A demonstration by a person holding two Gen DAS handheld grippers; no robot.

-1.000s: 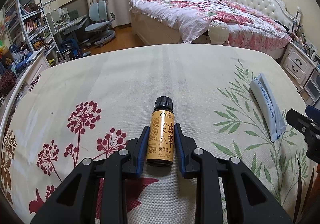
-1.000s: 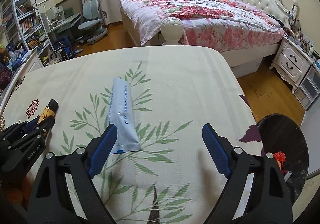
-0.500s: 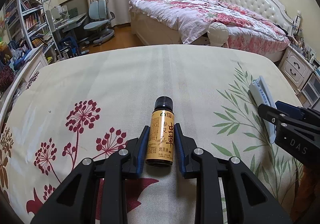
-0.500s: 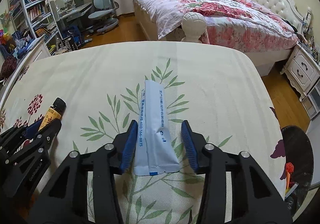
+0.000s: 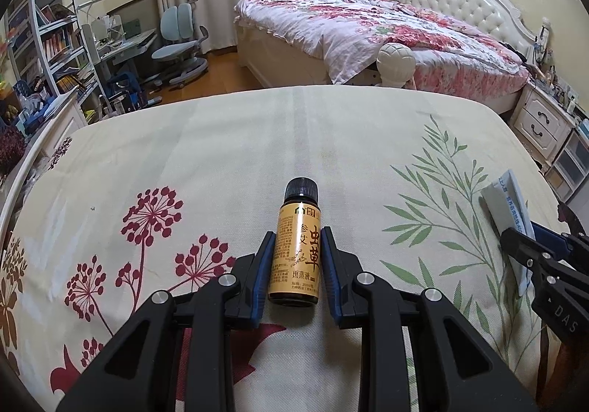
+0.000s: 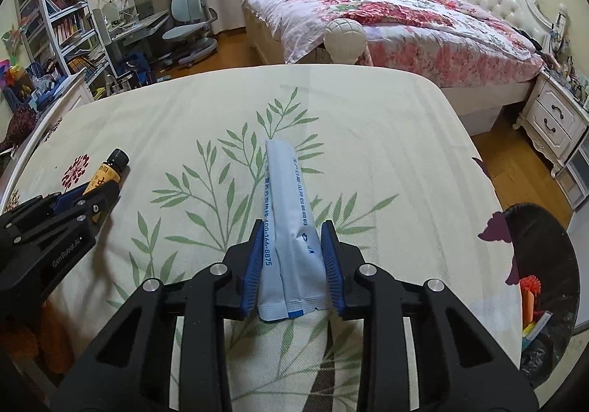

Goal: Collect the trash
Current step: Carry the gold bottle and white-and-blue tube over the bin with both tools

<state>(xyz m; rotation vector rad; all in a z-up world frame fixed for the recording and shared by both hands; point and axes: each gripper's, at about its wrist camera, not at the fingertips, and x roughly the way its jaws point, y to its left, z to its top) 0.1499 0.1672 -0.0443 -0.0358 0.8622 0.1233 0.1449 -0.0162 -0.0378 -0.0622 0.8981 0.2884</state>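
Crinkly pale-blue foil sachet [image 6: 291,228] may buckle and slip as the closing right gripper [image 6: 292,265] pinches it, while the left gripper [image 5: 296,265] stays clamped on the amber glass bottle [image 5: 296,254].

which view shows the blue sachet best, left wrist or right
The right wrist view. There the sachet lies full length down the middle, print readable, between the closing right claw, pads on its edges. The left wrist view shows only its far end at the right edge, the rest hidden behind that claw.
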